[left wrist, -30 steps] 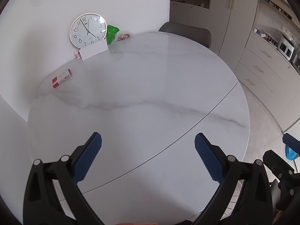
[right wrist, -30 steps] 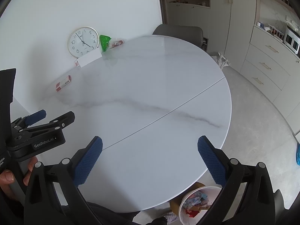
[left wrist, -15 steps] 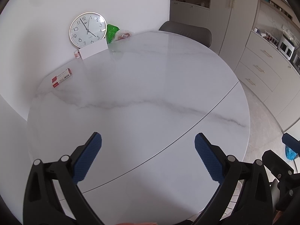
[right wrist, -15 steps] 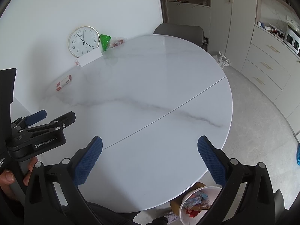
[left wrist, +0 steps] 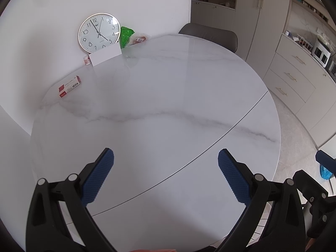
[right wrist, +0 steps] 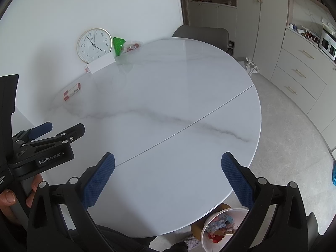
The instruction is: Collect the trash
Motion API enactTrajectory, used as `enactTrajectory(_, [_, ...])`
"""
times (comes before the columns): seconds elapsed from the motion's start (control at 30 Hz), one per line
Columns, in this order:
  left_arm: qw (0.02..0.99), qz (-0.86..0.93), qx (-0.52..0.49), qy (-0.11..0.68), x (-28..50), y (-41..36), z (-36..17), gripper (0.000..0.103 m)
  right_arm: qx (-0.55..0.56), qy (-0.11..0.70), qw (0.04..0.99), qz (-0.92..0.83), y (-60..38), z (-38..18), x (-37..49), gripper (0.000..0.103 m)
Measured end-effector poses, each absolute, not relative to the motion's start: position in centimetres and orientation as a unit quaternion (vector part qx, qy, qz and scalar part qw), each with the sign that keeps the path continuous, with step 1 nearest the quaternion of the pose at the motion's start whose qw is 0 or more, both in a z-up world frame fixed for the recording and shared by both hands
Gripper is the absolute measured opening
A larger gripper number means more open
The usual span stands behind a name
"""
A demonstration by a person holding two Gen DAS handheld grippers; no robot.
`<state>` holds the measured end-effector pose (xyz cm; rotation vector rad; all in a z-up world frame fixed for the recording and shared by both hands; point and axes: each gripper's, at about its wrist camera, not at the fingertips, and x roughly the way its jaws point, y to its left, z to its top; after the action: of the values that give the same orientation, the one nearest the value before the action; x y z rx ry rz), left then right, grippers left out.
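Nothing has shifted appreciably since the earlier frames: both grippers hang where they were above the near half of the table (left wrist: pixel 168 96), and the objects on it lie as before.

Left gripper (left wrist: pixel 166 175): jaws spread wide, nothing between the blue pads (left wrist: pixel 97 175). Right gripper (right wrist: pixel 168 178): likewise spread and empty.

Risks, as judged from here. The table's near and middle areas carry nothing, so any remaining trash sits at the far edge, well apart from both grippers; a long reach over the glossy top could push a light item off the back or against the wall. The clock (left wrist: pixel 99 32) leans on the wall with a white card (left wrist: pixel 106 55) propped before it; a careless reach could topple either.

Candidate trash: a red-and-white carton (left wrist: pixel 70 85), flat, near the far left rim; a crumpled green wrapper (left wrist: pixel 125 35) and a clear packet with red print (left wrist: pixel 139 39), just right of the clock. The bin (right wrist: pixel 220 226) on the floor under the near rim already holds wrappers.
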<state>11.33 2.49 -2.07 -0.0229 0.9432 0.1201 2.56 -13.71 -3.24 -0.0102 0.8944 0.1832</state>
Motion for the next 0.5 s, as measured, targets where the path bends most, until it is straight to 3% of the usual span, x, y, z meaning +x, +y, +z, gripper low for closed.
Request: enactTrajectory(0.5, [0.889,0.056,-0.009,0.455,11.46,2.53,-2.08,0.095,-0.005,0.432,0.897,0.088,-13.68,-3.31,2.49,0.101])
